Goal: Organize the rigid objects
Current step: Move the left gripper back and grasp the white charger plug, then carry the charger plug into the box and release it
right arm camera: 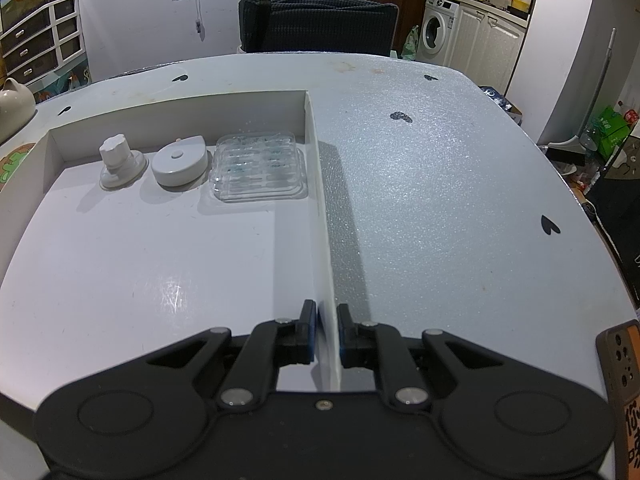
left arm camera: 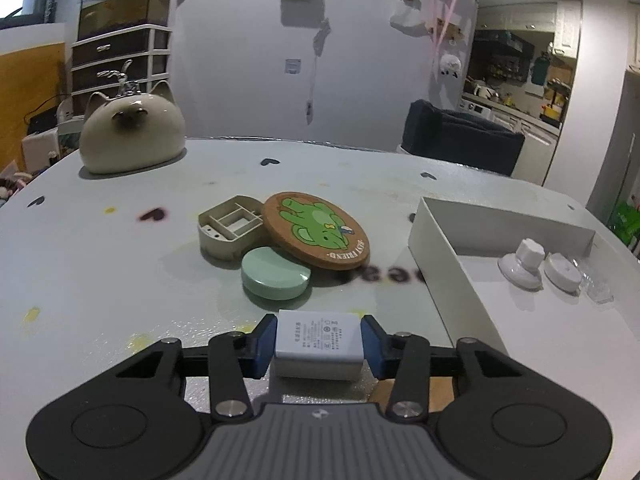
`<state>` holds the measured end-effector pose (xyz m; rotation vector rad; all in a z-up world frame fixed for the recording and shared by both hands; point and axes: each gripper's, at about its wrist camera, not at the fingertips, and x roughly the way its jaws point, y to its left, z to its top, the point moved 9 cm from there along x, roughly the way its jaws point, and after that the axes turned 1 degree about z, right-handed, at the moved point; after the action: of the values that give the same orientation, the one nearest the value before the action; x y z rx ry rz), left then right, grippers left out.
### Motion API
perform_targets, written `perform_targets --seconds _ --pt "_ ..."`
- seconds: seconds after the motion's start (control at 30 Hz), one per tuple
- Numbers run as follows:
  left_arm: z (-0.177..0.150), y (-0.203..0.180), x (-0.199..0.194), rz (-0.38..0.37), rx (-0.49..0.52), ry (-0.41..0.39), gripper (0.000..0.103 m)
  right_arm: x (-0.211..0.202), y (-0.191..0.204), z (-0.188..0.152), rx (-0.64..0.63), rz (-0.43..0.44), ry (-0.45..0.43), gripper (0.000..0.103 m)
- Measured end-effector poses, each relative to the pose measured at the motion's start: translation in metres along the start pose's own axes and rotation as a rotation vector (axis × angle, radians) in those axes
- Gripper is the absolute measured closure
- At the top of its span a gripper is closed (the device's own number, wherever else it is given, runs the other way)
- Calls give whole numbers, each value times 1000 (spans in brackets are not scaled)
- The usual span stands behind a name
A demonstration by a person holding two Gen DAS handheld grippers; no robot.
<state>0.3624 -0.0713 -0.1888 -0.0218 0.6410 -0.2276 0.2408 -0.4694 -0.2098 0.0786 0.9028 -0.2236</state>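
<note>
My left gripper (left arm camera: 319, 344) is shut on a white power adapter (left arm camera: 319, 342), low over the table. Ahead of it lie a mint green round case (left arm camera: 275, 273), a cork coaster with a green animal (left arm camera: 316, 229) and a beige plastic housing (left arm camera: 230, 225). The coaster leans on both. The white tray (left arm camera: 440, 256) stands to the right. My right gripper (right arm camera: 327, 330) is shut on the tray's right wall (right arm camera: 320, 216). Inside the tray, at the back, stand a white suction knob (right arm camera: 119, 162), a white round disc (right arm camera: 181, 163) and a clear blister pack (right arm camera: 259, 168).
A cream cat-shaped ceramic pot (left arm camera: 132, 133) sits at the table's far left. A dark chair (right arm camera: 318, 24) stands behind the far edge. An orange phone-like object (right arm camera: 622, 384) is at the right edge of the right wrist view.
</note>
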Motion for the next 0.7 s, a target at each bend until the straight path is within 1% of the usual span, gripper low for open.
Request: perform_targets --seconds 0.2,0.37,0.53,0.7 --pt "13 1 -18 -3 -17 -25 57 0 0 0 1 0 0 91" --pt "32 -12 -34 -33 -20 -58 57 0 0 0 1 0 0 91" --pt "49 -44 -40 -89 -8 -89 57 0 0 0 2 1 -1 91" --pt "60 -81 -27 -136 6 -77 57 0 0 0 3 0 -1 91"
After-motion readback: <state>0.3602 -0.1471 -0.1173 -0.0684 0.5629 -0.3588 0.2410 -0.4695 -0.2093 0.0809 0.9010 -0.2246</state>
